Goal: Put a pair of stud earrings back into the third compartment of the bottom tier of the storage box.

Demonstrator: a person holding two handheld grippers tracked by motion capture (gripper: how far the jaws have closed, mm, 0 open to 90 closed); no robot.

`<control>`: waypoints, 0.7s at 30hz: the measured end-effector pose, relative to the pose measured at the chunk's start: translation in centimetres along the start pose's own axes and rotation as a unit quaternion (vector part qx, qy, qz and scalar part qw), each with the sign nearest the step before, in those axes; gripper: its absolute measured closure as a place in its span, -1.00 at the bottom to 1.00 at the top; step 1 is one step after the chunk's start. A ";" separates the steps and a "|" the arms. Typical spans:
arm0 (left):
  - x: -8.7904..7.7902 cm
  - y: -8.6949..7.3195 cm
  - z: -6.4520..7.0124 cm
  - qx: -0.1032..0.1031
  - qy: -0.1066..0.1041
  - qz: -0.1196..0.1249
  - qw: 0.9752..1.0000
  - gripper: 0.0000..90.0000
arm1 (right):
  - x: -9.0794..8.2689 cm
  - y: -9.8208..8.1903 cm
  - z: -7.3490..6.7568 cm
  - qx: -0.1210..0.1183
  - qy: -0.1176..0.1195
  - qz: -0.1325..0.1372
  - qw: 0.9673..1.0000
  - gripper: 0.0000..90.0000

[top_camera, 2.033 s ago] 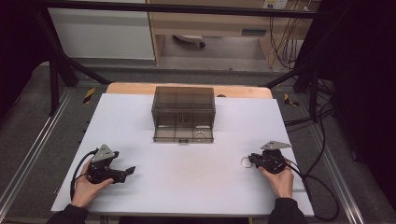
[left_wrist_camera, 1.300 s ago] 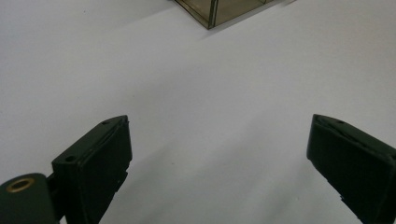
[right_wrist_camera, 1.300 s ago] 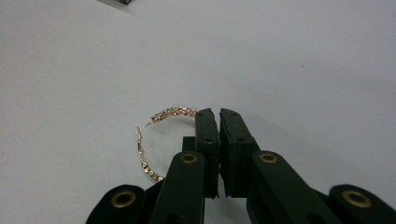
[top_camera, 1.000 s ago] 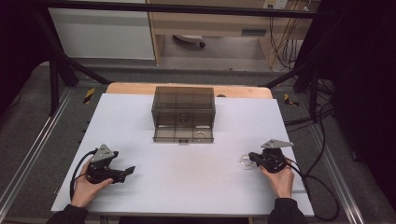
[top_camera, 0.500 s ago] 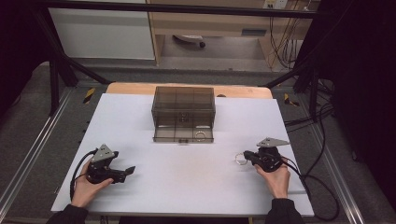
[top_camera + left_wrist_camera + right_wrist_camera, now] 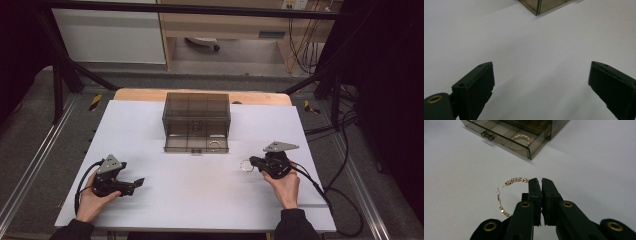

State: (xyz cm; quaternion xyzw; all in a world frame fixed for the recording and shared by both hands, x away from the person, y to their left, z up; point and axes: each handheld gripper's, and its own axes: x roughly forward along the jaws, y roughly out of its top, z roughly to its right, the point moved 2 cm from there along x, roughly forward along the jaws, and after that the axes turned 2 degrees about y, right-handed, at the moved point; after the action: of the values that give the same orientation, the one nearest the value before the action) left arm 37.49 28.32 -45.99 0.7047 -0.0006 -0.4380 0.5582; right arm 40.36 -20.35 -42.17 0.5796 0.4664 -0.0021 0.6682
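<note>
My right gripper [image 6: 538, 181] is shut on a gold hoop earring [image 6: 507, 192] set with small stones, which hangs out to the left of the jaws above the white table. In the high view that right gripper [image 6: 252, 162] holds the hoop earring [image 6: 246, 165] at the right of the table, a short way in front of the smoky clear drawer box [image 6: 196, 121]. The box's drawer [image 6: 506, 138] stands pulled out, with a second hoop [image 6: 520, 139] lying in its right compartment. My left gripper [image 6: 137, 184] rests open near the front left, nothing between its fingers [image 6: 474, 88].
The white table sheet [image 6: 200, 190] lies bare between the two hands. A wooden strip [image 6: 140, 95] runs along the far edge behind the box. Black frame bars and cables [image 6: 345, 165] flank the table's right side.
My right gripper has lifted off the table and moved left and toward the box, carrying the hoop earring. The left hand has stayed where it was.
</note>
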 end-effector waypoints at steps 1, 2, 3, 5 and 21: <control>0.0 0.0 0.0 0.000 0.000 0.000 1.000 -0.86 | 0.2 0.2 -0.1 -0.002 0.002 0.000 1.000 0.94; 0.0 0.0 0.0 0.000 0.000 0.000 1.000 -0.86 | 0.3 0.4 -0.3 -0.003 0.004 0.001 1.000 0.94; 0.0 0.0 0.0 0.000 0.000 0.000 1.000 -0.86 | 0.5 0.6 -0.5 -0.001 0.006 0.001 1.000 0.94; 0.0 0.0 0.0 0.000 0.000 -0.001 1.000 -0.86 | 0.8 1.0 -0.8 -0.002 0.007 0.004 1.000 0.94; 0.0 0.0 0.0 0.000 -0.001 -0.001 1.000 -0.86 | 3.4 4.4 -2.4 -0.011 0.013 0.014 1.000 0.94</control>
State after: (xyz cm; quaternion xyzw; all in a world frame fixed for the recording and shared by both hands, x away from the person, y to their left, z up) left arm 37.49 28.35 -46.02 0.7040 -0.0006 -0.4392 0.5581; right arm 43.16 -15.21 -40.62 0.5785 0.4668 0.0204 0.6686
